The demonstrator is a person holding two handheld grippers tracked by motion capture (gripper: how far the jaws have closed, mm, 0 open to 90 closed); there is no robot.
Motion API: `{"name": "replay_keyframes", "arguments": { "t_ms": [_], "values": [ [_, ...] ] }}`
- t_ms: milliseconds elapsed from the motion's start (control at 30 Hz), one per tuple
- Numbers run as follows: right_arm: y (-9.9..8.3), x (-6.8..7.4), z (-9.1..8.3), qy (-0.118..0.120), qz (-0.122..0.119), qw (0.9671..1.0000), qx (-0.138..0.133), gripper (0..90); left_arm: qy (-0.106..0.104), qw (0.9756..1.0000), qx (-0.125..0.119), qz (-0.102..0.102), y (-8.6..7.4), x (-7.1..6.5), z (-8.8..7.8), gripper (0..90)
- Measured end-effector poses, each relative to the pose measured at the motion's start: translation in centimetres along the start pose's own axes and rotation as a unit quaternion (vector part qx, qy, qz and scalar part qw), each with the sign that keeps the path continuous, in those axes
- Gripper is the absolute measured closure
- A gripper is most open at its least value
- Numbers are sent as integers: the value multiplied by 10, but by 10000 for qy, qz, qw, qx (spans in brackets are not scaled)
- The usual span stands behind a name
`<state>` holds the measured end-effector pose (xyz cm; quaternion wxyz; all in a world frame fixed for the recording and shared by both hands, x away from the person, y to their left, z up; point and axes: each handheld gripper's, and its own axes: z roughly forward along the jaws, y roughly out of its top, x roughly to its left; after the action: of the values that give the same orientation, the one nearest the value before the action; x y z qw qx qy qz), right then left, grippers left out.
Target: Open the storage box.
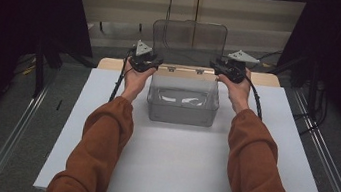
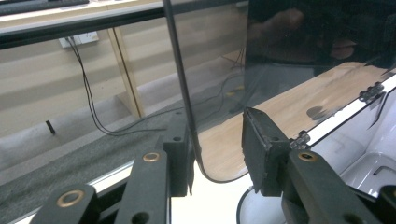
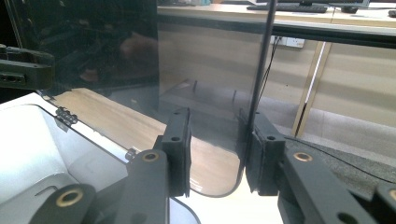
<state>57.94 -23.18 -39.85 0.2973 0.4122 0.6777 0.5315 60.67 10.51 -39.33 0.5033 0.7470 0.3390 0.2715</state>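
— How are the hands set?

— Both forearms in rust-brown sleeves reach forward. The left gripper (image 1: 149, 63) sits at the left rear corner of the clear plastic box (image 1: 183, 100), the right gripper (image 1: 226, 69) at its right rear corner, both about level with the hinge line.

— And the box?

— It stands on the white board (image 1: 103, 132), near its far edge and about midway between the sides. The transparent lid (image 1: 189, 39) stands upright behind it, hinged at the back rim.

— Are the tools gripping?

— In the left gripper view the lid's (image 2: 184, 93) left edge runs between the jaws, against one pad, with a gap to the other; the jaws stand narrow, and I cannot tell if they pinch. In the right gripper view the lid's (image 3: 257, 84) right edge lies by one pad in the same way.

— Any writing?

— None I can read.

— Room to move?

— Plenty of bare board in front of the box and to both sides. Behind it a strip of wooden tabletop (image 1: 266, 79) shows, with metal rails (image 1: 17, 130) flanking the table.
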Motion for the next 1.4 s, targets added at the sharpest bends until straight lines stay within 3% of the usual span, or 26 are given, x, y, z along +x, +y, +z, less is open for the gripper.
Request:
{"name": "replay_keyframes", "arguments": {
  "t_ms": [200,233,367,600,700,800,1067,1400],
  "values": [
    [1,-2,2,10,33,10000,65,653,-1,9999,74,-141,2,1,1,637],
    [1,-3,3,6,63,10000,54,650,-15,9996,92,-279,3,1,2,637],
    [1,-3,4,-1,192,9998,75,648,-37,9991,143,-393,4,1,2,636],
    [4,-3,7,-15,334,9992,208,630,-10,9990,327,-309,6,-1,6,561],
    [4,-3,8,-25,360,9992,194,619,-47,9987,322,-393,6,0,6,561],
    [5,-2,9,-55,198,9994,293,604,-93,9988,319,-372,5,3,7,567],
    [5,-3,13,-61,253,9990,368,574,-137,9978,399,-517,5,4,8,577],
    [5,-1,17,-70,318,9984,465,523,-108,9974,506,-494,5,3,11,543]
  ]
}}
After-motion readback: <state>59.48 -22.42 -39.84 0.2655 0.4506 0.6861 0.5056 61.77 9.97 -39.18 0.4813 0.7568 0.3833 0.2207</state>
